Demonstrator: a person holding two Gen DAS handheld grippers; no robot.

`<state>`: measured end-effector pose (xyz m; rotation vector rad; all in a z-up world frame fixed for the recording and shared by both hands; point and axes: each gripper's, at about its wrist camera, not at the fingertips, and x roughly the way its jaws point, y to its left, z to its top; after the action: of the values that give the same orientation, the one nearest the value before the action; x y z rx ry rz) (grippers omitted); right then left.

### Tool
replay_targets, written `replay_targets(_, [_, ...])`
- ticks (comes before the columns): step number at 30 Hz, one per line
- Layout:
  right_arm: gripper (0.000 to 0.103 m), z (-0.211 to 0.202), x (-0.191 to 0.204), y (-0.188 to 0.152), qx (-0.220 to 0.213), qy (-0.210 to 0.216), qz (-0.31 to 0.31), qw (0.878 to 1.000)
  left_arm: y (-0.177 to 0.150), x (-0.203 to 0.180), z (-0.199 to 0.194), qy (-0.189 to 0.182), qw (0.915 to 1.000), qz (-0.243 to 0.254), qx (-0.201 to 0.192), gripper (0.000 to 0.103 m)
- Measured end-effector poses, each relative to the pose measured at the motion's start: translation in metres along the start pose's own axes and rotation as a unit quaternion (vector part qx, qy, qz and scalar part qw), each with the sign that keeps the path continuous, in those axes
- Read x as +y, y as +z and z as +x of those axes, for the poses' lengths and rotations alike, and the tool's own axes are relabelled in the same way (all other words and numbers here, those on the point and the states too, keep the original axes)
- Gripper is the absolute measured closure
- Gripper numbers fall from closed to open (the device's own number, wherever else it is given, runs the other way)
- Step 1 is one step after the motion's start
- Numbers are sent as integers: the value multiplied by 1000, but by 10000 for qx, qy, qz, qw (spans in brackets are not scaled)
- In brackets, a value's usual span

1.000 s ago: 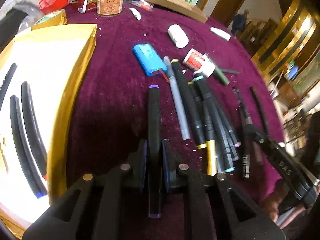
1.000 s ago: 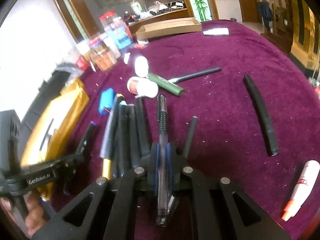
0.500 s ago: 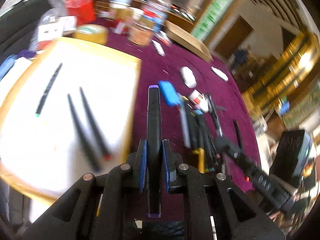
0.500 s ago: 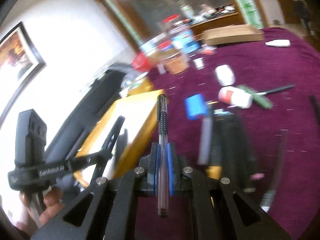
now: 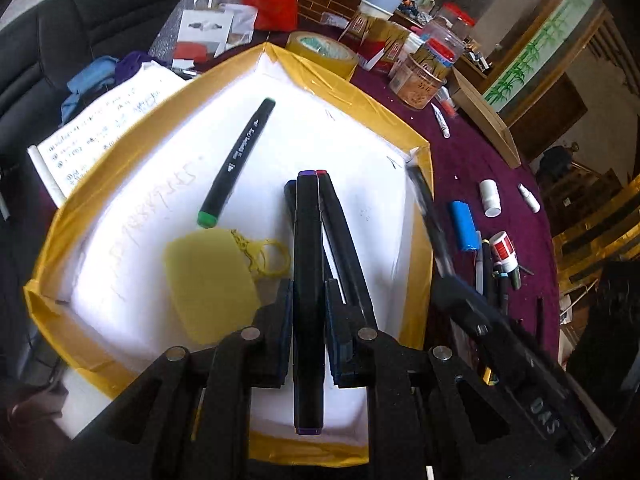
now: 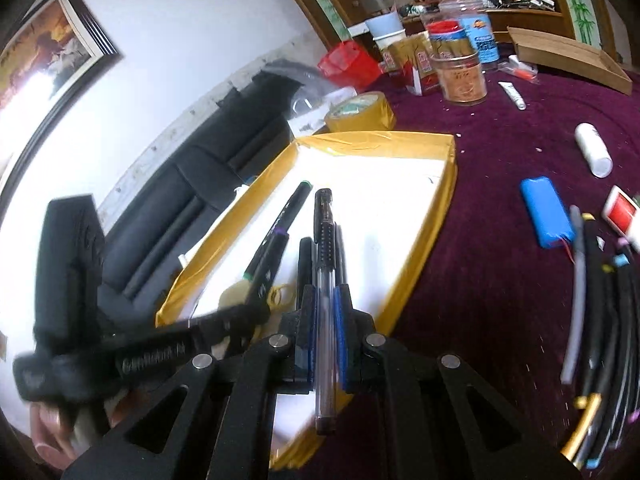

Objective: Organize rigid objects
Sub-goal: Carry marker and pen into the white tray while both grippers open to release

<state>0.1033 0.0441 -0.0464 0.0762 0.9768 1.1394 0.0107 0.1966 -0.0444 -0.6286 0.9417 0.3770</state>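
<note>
Purple-capped marker [image 5: 307, 292]: clamped lengthwise in the left gripper [image 5: 307, 322], jaws clenched on its barrel, held over the white floor of the yellow-edged tray [image 5: 348, 98]; not yet set down. In the left wrist view it runs from 6 o'clock toward 12, the cap near the picture's centre.

Clear-barrelled pen [image 6: 325, 280]: gripped by the right gripper [image 6: 325, 320], jaws closed tight on it, over the tray's near wall. Also undelivered.

Already in the tray: a green-capped marker [image 5: 240, 160] lying loose at 11 o'clock of the held marker; two dark markers directly beneath the held one, a blue-capped marker [image 5: 289, 196] and a red-capped marker [image 5: 338, 240]; and a flat yellow piece [image 5: 210, 284] with a yellow ring at 9 o'clock. Whether the two lower markers touch each other cannot be told, as the held marker covers them.

Outstanding: a cluster of pens [image 6: 600, 320] lies on the purple cloth [image 6: 500, 120] at 3 to 4 o'clock in the right wrist view, well apart from the tray. A blue battery pack [image 6: 546, 212], a white bottle [image 6: 593, 148] and a red-labelled bottle [image 6: 622, 210] lie beyond, toward 2 o'clock.

Assessment: the work appears under way but well short of half. Two items are ready for release; most of the loose stock remains on the cloth. Whether the bottles and battery belong in this tray cannot be judged.
</note>
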Motion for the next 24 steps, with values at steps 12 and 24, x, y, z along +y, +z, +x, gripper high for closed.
replay_targets(12, [95, 62, -2, 33, 639, -387, 35, 9972, 3, 5, 20, 454, 9989, 68, 100, 91])
replay_targets(24, [82, 64, 1, 30, 684, -674, -114, 9953, -3, -3, 15, 745, 9962, 409, -203, 85])
